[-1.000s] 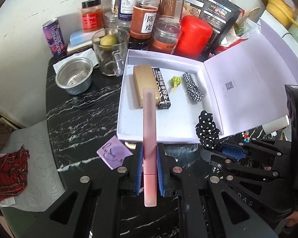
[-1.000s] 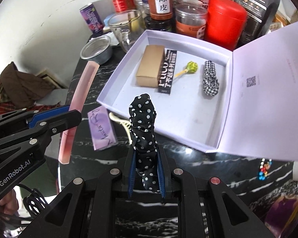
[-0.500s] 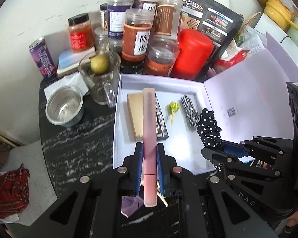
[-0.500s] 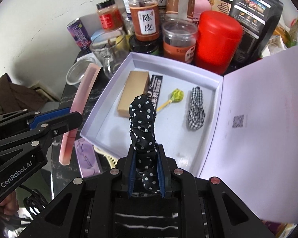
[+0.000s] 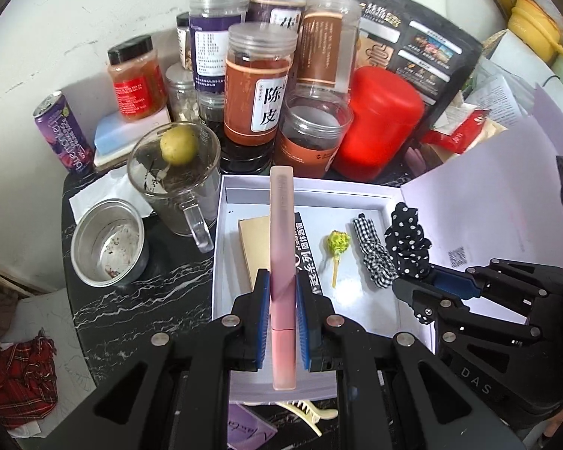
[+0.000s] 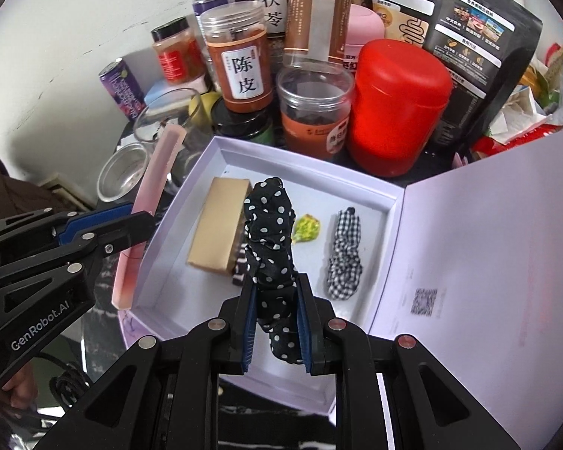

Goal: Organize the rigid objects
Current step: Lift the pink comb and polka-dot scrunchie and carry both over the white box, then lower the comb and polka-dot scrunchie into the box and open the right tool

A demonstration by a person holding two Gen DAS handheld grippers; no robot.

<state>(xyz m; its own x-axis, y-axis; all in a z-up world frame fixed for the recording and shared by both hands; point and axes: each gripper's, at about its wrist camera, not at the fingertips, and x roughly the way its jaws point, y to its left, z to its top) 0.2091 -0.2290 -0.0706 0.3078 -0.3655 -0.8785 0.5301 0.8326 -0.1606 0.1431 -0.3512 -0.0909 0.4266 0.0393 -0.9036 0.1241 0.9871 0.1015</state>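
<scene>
The left gripper (image 5: 282,315) has its jaws closed tight on a long, flat, translucent pink comb (image 5: 281,247), gripped on its lower half so that the comb runs forward between the blue pads and its far end reaches over the back wall of the open white cardboard box (image 5: 371,303). The comb is held in the air above the box's left part, over a tan rectangular box (image 5: 253,247) and a black packet with white lettering (image 5: 304,258) that lie side by side on the box floor.

The right gripper (image 6: 274,322) has its jaws closed on a black scrunchie with white polka dots (image 6: 270,240), which stands up out of the pads, above the near middle of the box. In the left wrist view this scrunchie (image 5: 409,240) is close to the hinged white lid (image 5: 499,202), which lies folded open to the right.

Also on the box floor, right of the packet, are a small yellow-green lollipop-shaped item (image 5: 337,245) and a black-and-white checked scrunchie (image 5: 373,255), apart from each other.

The box sits on a black marble-patterned bench (image 5: 131,300). Left of it stand a glass mug holding a yellow-green fruit (image 5: 176,183) and a small steel cup (image 5: 107,242). Behind it are clear plastic jars (image 5: 259,86) and a red canister (image 5: 379,123). A cream hair claw clip (image 5: 311,414) lies just in front of the box.
</scene>
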